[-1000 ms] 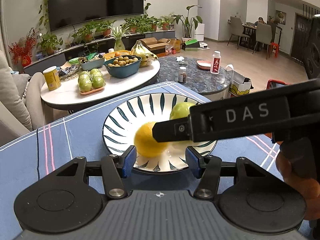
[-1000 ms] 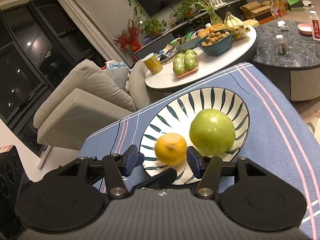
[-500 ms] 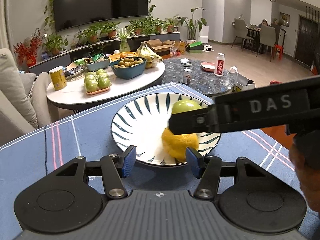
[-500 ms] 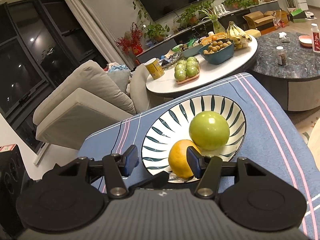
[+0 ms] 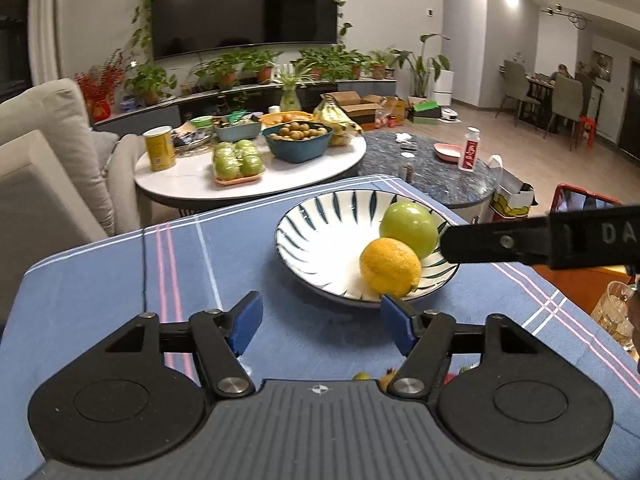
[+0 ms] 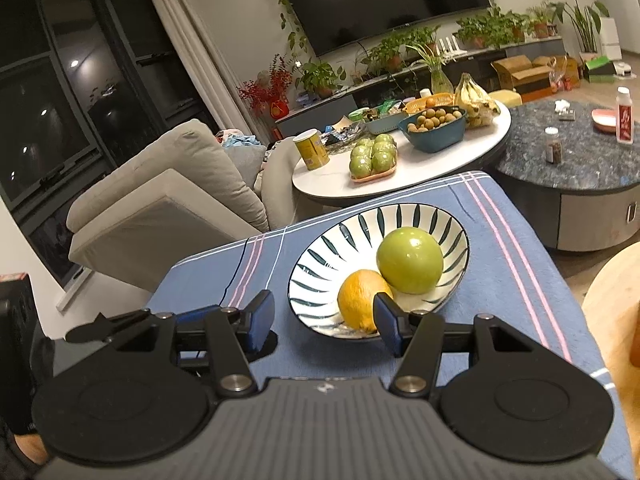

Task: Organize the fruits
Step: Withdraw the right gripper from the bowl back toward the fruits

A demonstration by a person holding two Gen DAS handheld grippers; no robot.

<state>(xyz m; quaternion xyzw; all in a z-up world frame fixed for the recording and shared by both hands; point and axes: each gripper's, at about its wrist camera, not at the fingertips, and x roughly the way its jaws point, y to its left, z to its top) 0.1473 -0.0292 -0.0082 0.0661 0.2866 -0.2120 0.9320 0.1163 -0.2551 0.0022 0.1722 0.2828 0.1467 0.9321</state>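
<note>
In the left wrist view, the left gripper (image 5: pixel 322 326) sits at lower centre. Its jaws have just been opening and now stand spread, with only the blue striped counter (image 5: pixel 120 272) cloth between them. A second ago the orange (image 5: pixel 390 267) lay between those pads; now it rests free in the striped plate (image 5: pixel 292 240), right of centre, touching the green apple (image 5: pixel 408 229). The right gripper (image 6: pixel 324 324), also spread and empty, has drawn off the plate, and its finger (image 5: pixel 500 242) now pokes in from the right edge. I judge the orange delivered. Both fruits are plated and both hands are free for the next one.
</note>
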